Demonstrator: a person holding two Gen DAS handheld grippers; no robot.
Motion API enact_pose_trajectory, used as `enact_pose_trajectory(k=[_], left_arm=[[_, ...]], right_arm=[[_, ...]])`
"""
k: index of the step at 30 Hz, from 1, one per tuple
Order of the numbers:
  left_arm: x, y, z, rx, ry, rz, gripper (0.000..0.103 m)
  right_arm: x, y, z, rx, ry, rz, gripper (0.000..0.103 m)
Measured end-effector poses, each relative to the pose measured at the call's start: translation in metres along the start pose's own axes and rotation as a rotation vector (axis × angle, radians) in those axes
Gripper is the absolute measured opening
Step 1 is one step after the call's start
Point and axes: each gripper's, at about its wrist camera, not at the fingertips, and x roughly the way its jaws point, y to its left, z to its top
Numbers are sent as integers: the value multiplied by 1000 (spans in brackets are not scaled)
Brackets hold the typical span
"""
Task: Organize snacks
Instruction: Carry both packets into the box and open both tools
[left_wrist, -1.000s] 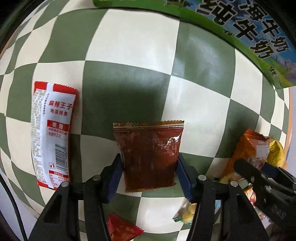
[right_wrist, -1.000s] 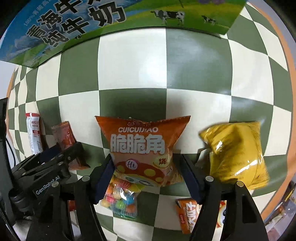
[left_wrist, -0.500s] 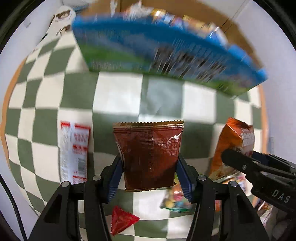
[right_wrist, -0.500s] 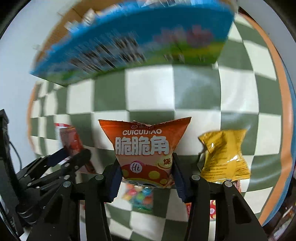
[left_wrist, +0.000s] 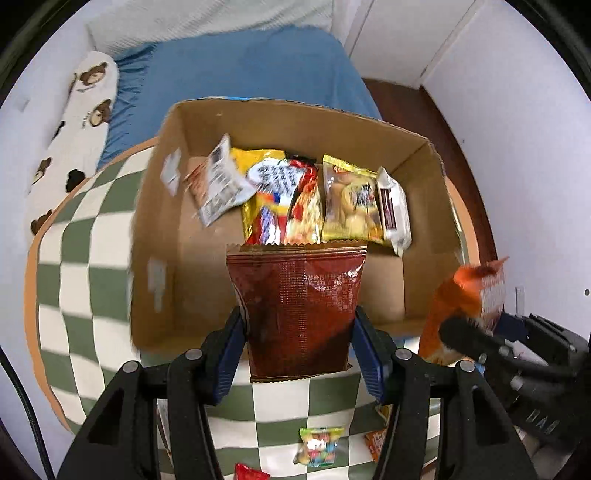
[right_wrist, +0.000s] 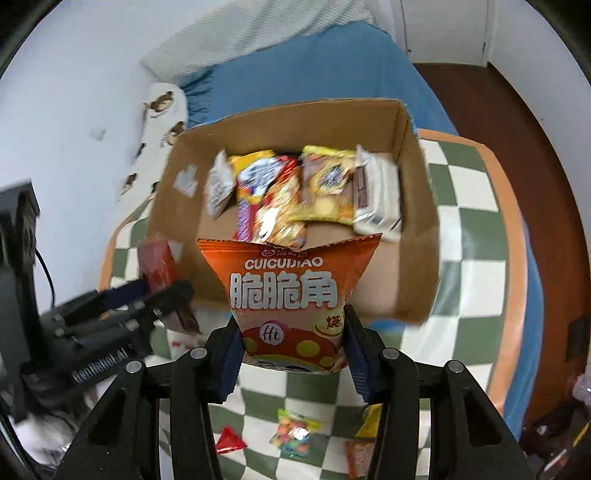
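Dark red foil snack packet with a serrated gold top edge (left_wrist: 297, 314), held upright between the blue-padded fingers (left_wrist: 231, 354) of the left gripper (left_wrist: 297, 354), which is clenched on its lower half; the packet's top overlaps the near wall of the open brown cardboard box (left_wrist: 155, 258). Orange puffed snack bag printed with white characters and "CUICUIJIAO" (right_wrist: 291, 295), clamped at its lower part by the right gripper (right_wrist: 293, 360) and likewise raised in front of the box's near wall. In the left wrist view the orange bag (left_wrist: 469, 302) appears at the right edge, blurred, beside the box; in the right wrist view the red packet (right_wrist: 159, 266) appears at the left, also blurred.

Inside the box, against the far wall, lies a row of packets: a white packet with a barcode (left_wrist: 218, 184), a yellow and red packet (left_wrist: 280, 199), a yellow packet showing biscuits (left_wrist: 349, 201) and a white wrapped bar (left_wrist: 393, 206). They touch or overlap one another.

The box stands on a table covered with a green and white chequered cloth (left_wrist: 74, 280). On the cloth near the grippers lie a small clear bag of multicoloured sweets (right_wrist: 293, 432) and a small red triangular packet (right_wrist: 229, 439). Behind the table: a bed with a blue sheet (left_wrist: 236, 66) and a white pillow with a bear pattern (left_wrist: 81, 122).
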Motion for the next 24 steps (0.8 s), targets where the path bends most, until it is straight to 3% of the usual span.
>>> enact_pose_trajectory(k=[6,11,13,14,15,16,24], left_arm=[[63,-11,52,14,178,-12,53],[102,-19,58,34,289,-25,53],[115,-20,56,36,326,-35,54],[119,-18,55,30,332,-35,58],[124,-15,55,18,339,-31,62],[127,-12,55,7,349,-31,70],[119,1,48,-14,306,-16,71]], right_arm=[[46,-23,36,26,117,-46,51],[78,-33,49,24,188,-74,52],[91,-36,51,22,246,-71,57],[98,-38,52,30,278,-67,63],[103,-40,52,32,288,-68,79],[106,-40,52,27,292,-72,87],[113,-43,49,26,301,-89,87]])
